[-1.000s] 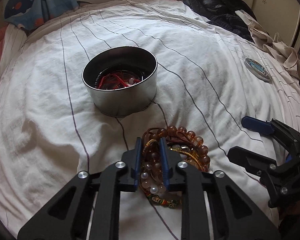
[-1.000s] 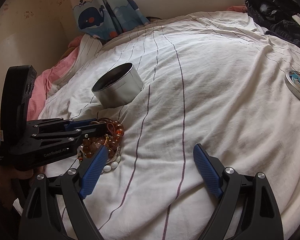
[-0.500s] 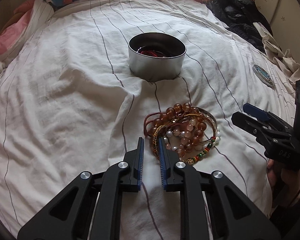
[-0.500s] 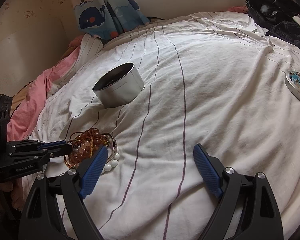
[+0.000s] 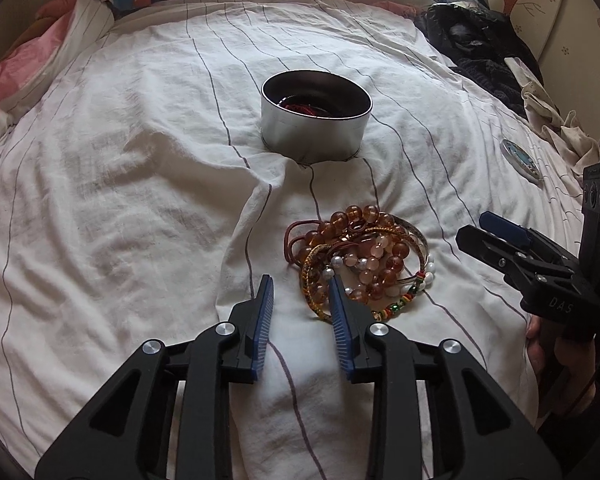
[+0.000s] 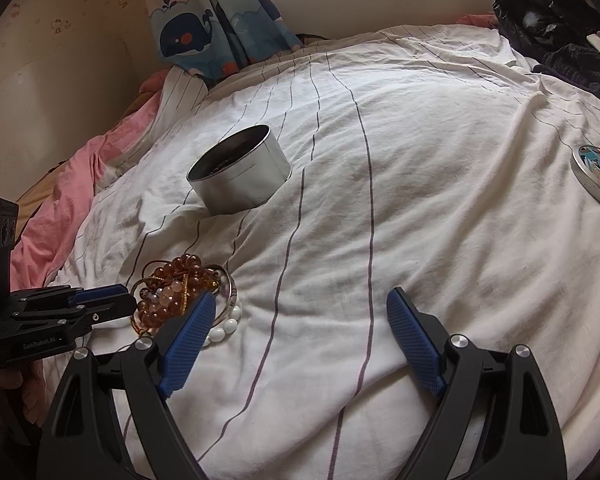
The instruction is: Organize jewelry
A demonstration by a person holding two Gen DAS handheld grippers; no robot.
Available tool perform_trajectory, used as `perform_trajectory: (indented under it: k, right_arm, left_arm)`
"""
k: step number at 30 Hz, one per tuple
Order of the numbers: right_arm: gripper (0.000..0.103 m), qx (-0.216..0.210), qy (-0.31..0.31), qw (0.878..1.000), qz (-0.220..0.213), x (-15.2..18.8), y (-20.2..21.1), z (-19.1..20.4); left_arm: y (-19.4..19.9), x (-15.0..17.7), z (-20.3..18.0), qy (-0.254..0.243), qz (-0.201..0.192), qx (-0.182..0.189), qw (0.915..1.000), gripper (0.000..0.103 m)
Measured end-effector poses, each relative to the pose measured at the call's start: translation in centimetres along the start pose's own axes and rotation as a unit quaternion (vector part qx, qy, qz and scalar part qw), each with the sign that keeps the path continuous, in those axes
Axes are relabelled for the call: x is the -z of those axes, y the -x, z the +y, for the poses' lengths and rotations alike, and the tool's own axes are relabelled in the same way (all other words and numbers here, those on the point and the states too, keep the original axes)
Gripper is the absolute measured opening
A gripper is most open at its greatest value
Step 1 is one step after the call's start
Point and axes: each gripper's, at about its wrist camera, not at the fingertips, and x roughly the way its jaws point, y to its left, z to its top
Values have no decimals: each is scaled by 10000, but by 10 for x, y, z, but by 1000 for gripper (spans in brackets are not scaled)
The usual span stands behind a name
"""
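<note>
My left gripper (image 5: 300, 286) — jaws just opened a little, nothing held, right pad at the edge of the bracelet pile (image 5: 360, 264). My right gripper (image 6: 300, 312) — jaws wide, empty. Pile lies mid-bed on the striped sheet (image 5: 120, 200); round tin (image 5: 315, 128) beyond it, red cord inside.

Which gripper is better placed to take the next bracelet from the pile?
Left. The left gripper, jaws just opening and empty, sits at the bracelet pile's near edge. The right gripper stands open over bare sheet beside it.
</note>
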Motion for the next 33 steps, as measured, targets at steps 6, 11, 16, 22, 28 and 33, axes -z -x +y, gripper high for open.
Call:
perform_trajectory:
  k: [6, 11, 16, 22, 28, 33]
  right_arm:
    - [84, -5, -2, 10000, -11, 0, 0, 1]
    - [84, -15, 60, 9997, -232, 1, 9, 5]
    - [84, -122, 523, 9983, -245, 0, 13, 23]
    - [83, -546, 956, 9939, -18, -7, 2, 47]
    - [83, -821, 1459, 9858, 91, -17, -7, 76]
    - [83, -1036, 1859, 9767, 260, -25, -20, 109]
  left_arm:
    - [-4, -1, -11, -189, 43, -59, 9998, 3]
    - [29, -4, -7, -115, -366, 312, 9988, 3]
    - [61, -10, 17, 250, -905, 456, 9945, 3]
    - [76, -12, 38, 515, -1086, 332, 9922, 3]
    - [74, -12, 42, 422, -917, 28, 9949, 3]
    - [64, -7, 48, 223, -554, -710, 9957, 3]
